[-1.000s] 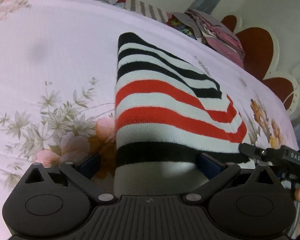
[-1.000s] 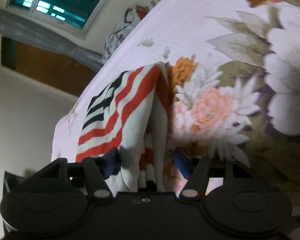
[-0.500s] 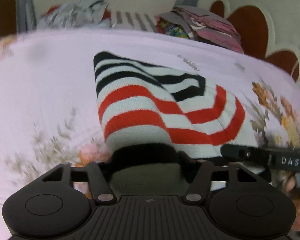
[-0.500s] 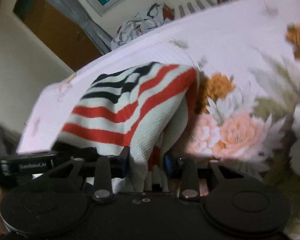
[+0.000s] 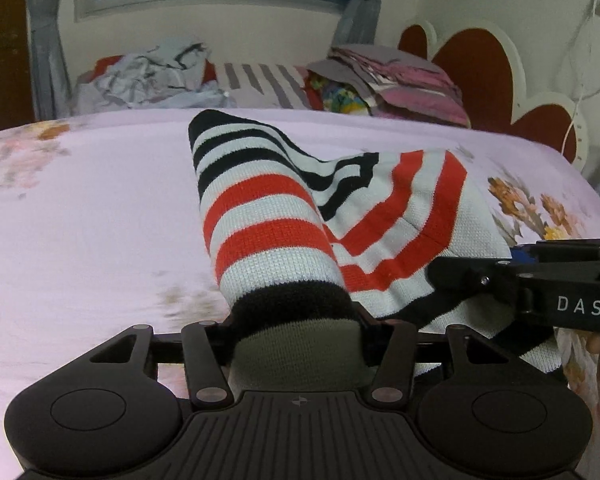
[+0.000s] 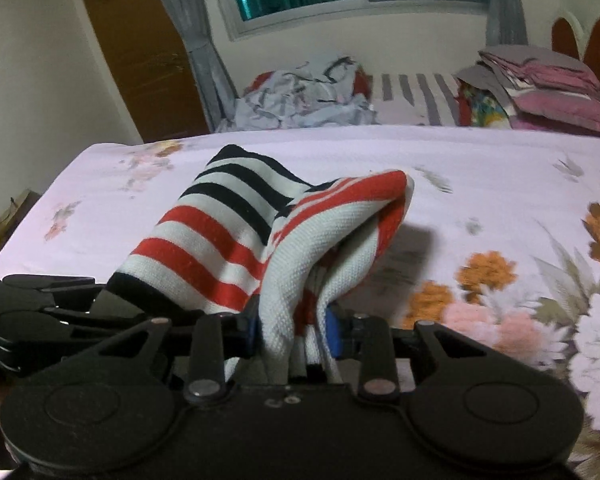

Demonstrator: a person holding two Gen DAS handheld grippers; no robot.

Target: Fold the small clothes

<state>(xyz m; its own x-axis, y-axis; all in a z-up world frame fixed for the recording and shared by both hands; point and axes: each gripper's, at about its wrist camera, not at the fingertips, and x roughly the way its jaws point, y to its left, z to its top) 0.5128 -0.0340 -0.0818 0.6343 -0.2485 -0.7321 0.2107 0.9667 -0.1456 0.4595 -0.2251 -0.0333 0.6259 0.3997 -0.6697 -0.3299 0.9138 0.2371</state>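
A small knit garment with white, red and black stripes (image 5: 268, 216) is lifted at its near edge off the floral bed sheet (image 5: 80, 220). My left gripper (image 5: 298, 324) is shut on its black-banded hem. My right gripper (image 6: 292, 328) is shut on the bunched white and red edge of the same garment (image 6: 220, 240). The right gripper shows in the left wrist view (image 5: 540, 280) at the right, close beside the left one. The left gripper shows in the right wrist view (image 6: 40, 312) at the left. The garment's far end rests on the bed.
A heap of crumpled clothes (image 5: 152, 76) and a stack of folded fabrics (image 5: 396, 84) lie at the bed's far edge, under a window. A red and white headboard (image 5: 480, 64) is at the right. A wooden door (image 6: 140, 48) stands far left.
Both grippers closed on the garment's near edge and lifted it. The views tilted up from the sheet to the far wall and window.
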